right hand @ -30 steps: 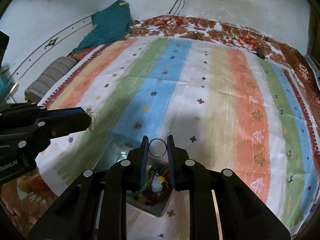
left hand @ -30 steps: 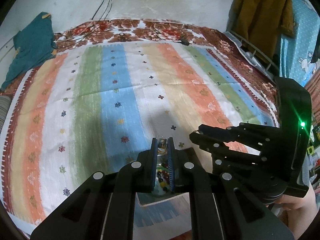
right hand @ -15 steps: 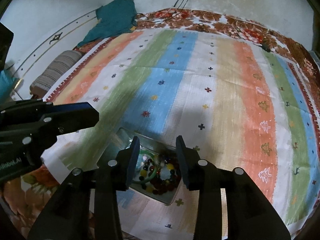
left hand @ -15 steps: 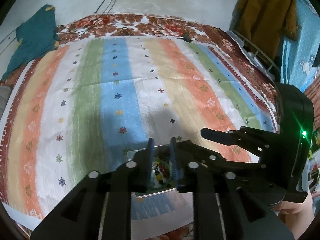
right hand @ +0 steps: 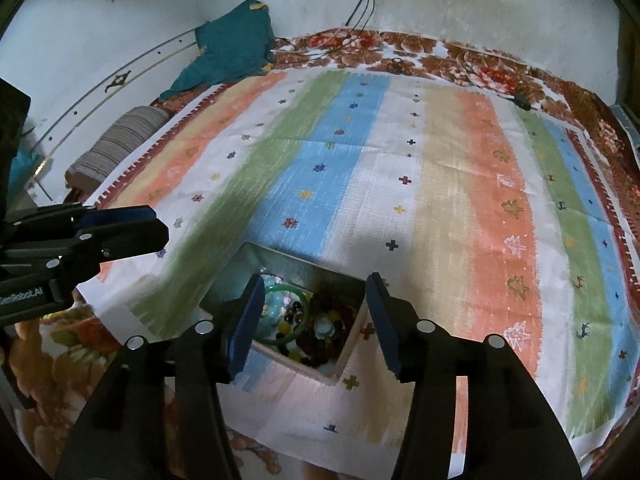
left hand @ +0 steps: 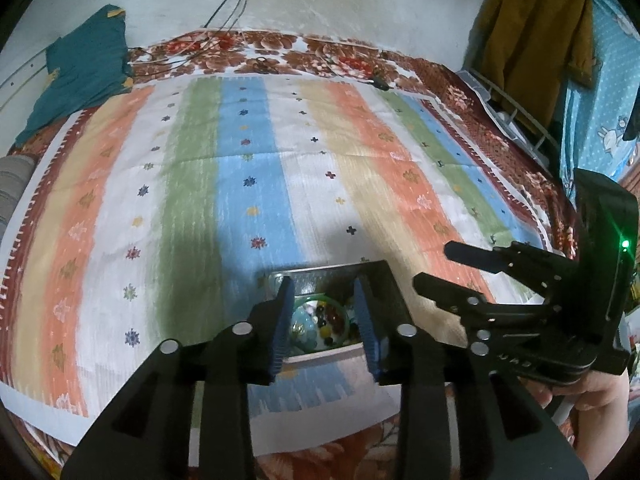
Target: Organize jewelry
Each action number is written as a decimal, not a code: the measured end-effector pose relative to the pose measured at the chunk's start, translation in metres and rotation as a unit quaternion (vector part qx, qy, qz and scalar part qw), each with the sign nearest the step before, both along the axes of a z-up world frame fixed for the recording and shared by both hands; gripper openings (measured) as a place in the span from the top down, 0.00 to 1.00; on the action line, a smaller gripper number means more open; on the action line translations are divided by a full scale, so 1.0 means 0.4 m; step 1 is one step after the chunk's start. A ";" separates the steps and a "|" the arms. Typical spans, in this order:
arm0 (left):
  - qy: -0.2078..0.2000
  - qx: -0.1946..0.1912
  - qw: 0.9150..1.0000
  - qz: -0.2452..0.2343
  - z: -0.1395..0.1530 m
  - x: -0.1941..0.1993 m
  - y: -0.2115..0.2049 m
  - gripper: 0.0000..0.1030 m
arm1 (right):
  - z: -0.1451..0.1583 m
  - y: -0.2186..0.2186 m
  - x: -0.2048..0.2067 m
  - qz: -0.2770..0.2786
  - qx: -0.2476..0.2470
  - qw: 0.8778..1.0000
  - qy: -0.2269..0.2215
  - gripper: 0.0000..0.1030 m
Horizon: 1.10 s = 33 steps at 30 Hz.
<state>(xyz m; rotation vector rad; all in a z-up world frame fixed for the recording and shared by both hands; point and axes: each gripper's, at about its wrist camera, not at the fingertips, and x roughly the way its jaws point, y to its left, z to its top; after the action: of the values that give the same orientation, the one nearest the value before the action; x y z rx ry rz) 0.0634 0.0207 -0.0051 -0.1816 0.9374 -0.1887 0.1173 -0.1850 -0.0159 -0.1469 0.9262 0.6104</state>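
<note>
Readable in the right wrist view, at the left edge of the frame: white lettering "GenRobot.AI" on the black body of the left gripper (right hand: 120, 230), the first letter partly cut off. Seen in the left wrist view, lower right of the frame: faint raised letters on the black base of the right gripper (left hand: 452, 268), apparently "UAD" upside down, too dim to be sure. Glowing above them, at the right edge: a small green light (left hand: 624, 244), a signal without any text. Nothing else legible anywhere in either frame.
</note>
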 end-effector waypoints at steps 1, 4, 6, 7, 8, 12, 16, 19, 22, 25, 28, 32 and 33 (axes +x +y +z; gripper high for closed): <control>-0.001 -0.001 1.000 0.001 0.000 -0.008 0.002 0.64 | 0.003 -0.005 -0.007 0.000 0.001 1.000 -0.003 0.46; -0.005 -0.001 1.000 0.002 -0.002 -0.029 0.007 0.52 | 0.011 -0.020 -0.024 0.000 0.003 1.000 -0.012 0.40; -0.007 0.001 1.000 0.004 -0.003 -0.042 0.009 0.45 | 0.013 -0.029 -0.034 -0.003 0.000 1.000 -0.018 0.36; -0.007 0.002 1.000 0.006 -0.004 -0.050 0.009 0.38 | 0.014 -0.033 -0.036 -0.004 0.001 1.000 -0.019 0.33; -0.008 0.004 1.000 0.007 -0.005 -0.055 0.010 0.35 | 0.015 -0.037 -0.039 -0.004 0.003 1.000 -0.020 0.30; -0.010 0.008 1.000 0.011 -0.007 -0.076 0.013 0.23 | 0.020 -0.045 -0.048 -0.004 0.006 1.000 -0.028 0.22; -0.018 0.016 1.000 0.020 -0.008 -0.096 0.019 0.11 | 0.022 -0.054 -0.064 0.002 0.009 0.999 -0.032 0.15; -0.021 0.024 0.999 0.020 -0.009 -0.106 0.017 0.07 | 0.029 -0.064 -0.081 0.005 0.016 0.999 -0.039 0.12; -0.027 0.039 0.999 0.012 -0.010 -0.120 0.005 0.06 | 0.039 -0.072 -0.093 0.005 0.025 0.999 -0.046 0.11; -0.035 0.052 0.998 0.006 -0.008 -0.134 -0.007 0.06 | 0.041 -0.076 -0.095 0.003 0.029 0.998 -0.047 0.11; -0.038 0.055 0.998 0.009 -0.008 -0.141 -0.008 0.06 | 0.043 -0.078 -0.099 0.002 0.031 0.998 -0.048 0.10; -0.040 0.055 0.998 0.015 -0.007 -0.151 -0.005 0.06 | 0.045 -0.079 -0.102 0.003 0.033 0.998 -0.051 0.08; -0.041 0.056 0.997 0.016 -0.007 -0.153 -0.005 0.06 | 0.047 -0.080 -0.105 0.003 0.034 0.998 -0.053 0.08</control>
<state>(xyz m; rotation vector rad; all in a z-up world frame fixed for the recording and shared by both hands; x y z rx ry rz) 0.0021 0.0188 -0.0078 -0.0849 0.8609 -0.1118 0.0753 -0.2172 0.0029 -0.1197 0.8026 0.6332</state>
